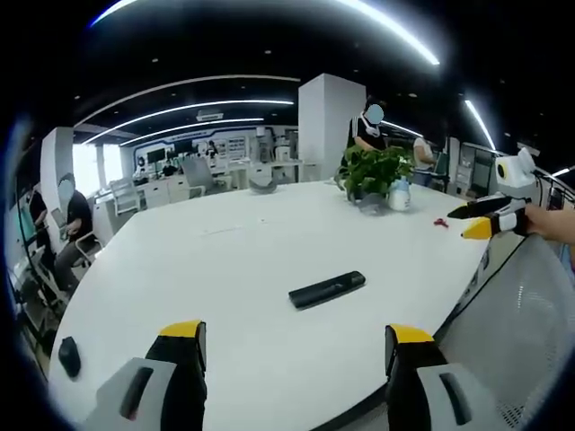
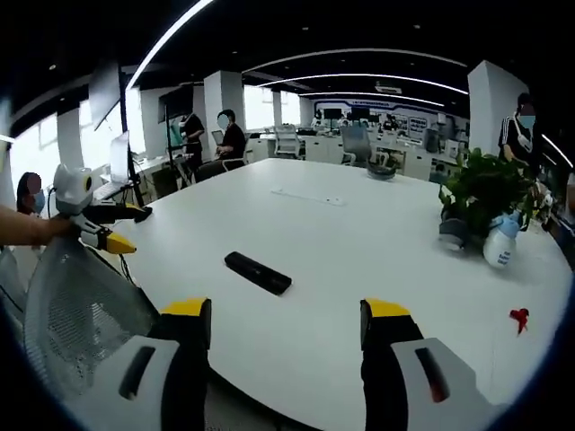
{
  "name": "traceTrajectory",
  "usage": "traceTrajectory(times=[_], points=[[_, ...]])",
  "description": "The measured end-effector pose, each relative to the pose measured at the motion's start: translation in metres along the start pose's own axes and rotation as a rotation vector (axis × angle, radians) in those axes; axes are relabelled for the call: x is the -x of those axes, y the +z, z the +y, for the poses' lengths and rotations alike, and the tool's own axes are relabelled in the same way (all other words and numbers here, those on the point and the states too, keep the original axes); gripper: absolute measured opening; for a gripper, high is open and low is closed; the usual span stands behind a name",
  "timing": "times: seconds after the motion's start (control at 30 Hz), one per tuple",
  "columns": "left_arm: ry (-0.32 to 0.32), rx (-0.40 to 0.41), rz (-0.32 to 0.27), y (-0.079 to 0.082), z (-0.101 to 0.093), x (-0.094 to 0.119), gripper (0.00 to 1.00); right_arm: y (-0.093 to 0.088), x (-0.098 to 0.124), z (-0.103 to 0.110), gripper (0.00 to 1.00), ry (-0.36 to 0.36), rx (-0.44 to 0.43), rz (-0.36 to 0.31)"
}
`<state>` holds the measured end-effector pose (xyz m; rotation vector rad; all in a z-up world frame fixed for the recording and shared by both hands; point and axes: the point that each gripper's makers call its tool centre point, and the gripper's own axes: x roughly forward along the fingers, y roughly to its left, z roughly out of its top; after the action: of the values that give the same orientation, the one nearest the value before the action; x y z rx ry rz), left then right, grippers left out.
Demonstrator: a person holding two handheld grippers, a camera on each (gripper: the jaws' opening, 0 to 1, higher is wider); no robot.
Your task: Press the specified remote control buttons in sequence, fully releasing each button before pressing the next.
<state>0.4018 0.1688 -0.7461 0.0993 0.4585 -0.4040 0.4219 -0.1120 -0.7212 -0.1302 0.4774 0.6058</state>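
Remote flat on table, beyond parted jaws

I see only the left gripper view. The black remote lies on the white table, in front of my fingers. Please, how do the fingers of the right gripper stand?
Observer: In the right gripper view, the right gripper has its fingers apart with nothing between them. The remote lies untouched beyond them.
Operator: And my left gripper, seen from that side?
Observer: The left gripper shows just over a mesh chair back, beside the edge of the table, with its fingers apart.
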Motion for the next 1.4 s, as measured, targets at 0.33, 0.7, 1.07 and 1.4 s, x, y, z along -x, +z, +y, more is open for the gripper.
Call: traceTrajectory(times=[0.33,0.7,1.07,1.4], points=[[0.002,-0.013,0.027,-0.003,0.001,-0.002,0.85,0.001,-0.002,-0.002,0.69,0.007,-0.004,0.0],[-0.013,-0.008,0.02,-0.002,-0.001,-0.002,0.85,0.007,-0.001,-0.001,0.69,0.029,-0.03,-0.04],[-0.037,-0.021,0.016,-0.001,-0.004,-0.004,0.85,0.005,-0.004,-0.001,0.68,0.041,-0.028,-0.016],[-0.002,-0.01,-0.008,0.003,0.002,-0.003,0.87,-0.008,-0.013,0.011,0.68,0.113,0.016,0.065]])
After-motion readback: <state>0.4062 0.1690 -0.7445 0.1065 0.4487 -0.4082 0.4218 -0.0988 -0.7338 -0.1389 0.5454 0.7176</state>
